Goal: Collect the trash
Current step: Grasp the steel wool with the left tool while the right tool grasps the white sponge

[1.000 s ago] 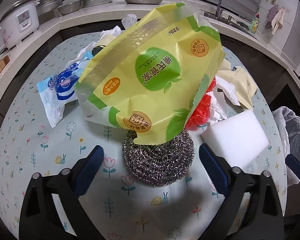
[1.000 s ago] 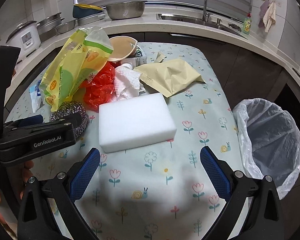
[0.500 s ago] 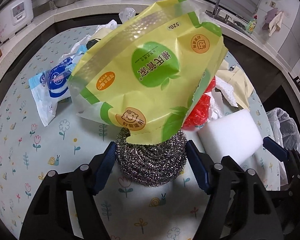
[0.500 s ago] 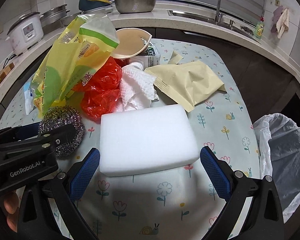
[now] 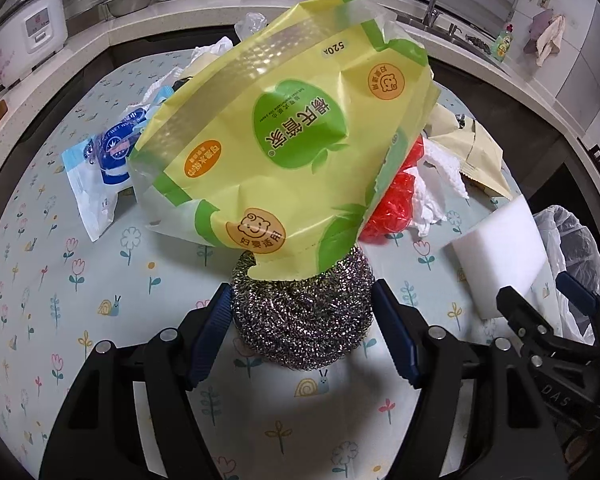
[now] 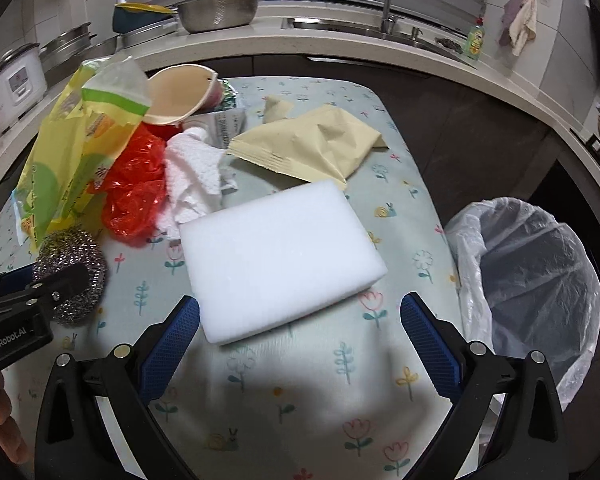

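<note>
The left claw (image 5: 302, 332) has just been closing, and its blue pads now press both sides of the steel wool scrubber (image 5: 303, 316), which sits on the flowered tabletop (image 5: 60, 300). A yellow-green plastic bag (image 5: 284, 152) leans over the scrubber from 12 o'clock, its lower edge lying on the scrubber's top. At 10 o'clock from the scrubber lies a blue wet-wipes packet (image 5: 100, 160); at 1 o'clock are a red plastic bag (image 5: 396, 204) and crumpled white paper (image 5: 436, 184).

The right claw (image 6: 300, 332) stands wide and holds nothing. The near edge of a white sponge block (image 6: 276, 256) lies just ahead of its pads. At 3 o'clock from the sponge, off the tabletop's edge, is a bin lined with a clear bag (image 6: 540, 280). A beige pouch (image 6: 312, 148) lies at 12 o'clock.
</note>
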`<state>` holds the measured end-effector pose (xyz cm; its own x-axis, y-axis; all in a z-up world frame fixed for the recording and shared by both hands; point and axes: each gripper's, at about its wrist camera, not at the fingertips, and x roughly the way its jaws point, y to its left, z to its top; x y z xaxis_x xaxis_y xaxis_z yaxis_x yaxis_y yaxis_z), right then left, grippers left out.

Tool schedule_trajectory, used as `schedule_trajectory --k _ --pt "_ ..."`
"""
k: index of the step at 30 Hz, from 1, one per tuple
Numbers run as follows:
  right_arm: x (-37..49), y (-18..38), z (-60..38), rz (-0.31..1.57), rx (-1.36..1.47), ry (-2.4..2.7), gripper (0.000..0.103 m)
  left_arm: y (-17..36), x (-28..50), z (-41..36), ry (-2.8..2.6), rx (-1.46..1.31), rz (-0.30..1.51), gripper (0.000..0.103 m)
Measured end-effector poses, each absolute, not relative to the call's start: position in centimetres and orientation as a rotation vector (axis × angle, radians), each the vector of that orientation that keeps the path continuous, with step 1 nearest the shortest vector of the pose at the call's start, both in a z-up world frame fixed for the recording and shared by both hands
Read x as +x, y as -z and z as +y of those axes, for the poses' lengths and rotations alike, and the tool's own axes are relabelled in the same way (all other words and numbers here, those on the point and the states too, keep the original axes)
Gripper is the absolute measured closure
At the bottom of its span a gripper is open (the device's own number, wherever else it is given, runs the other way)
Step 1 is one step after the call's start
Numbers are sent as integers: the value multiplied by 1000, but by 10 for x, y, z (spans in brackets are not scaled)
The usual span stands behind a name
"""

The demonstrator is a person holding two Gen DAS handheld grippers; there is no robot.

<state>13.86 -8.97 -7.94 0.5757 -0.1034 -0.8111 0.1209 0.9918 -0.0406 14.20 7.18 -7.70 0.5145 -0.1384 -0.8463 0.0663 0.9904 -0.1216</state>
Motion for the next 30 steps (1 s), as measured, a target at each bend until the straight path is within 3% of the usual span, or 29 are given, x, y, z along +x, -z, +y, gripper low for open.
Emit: schedule_trajectory --k 30 --pt "134 86 -78 942 149 104 9 61 119 64 182 -107 1028 42"
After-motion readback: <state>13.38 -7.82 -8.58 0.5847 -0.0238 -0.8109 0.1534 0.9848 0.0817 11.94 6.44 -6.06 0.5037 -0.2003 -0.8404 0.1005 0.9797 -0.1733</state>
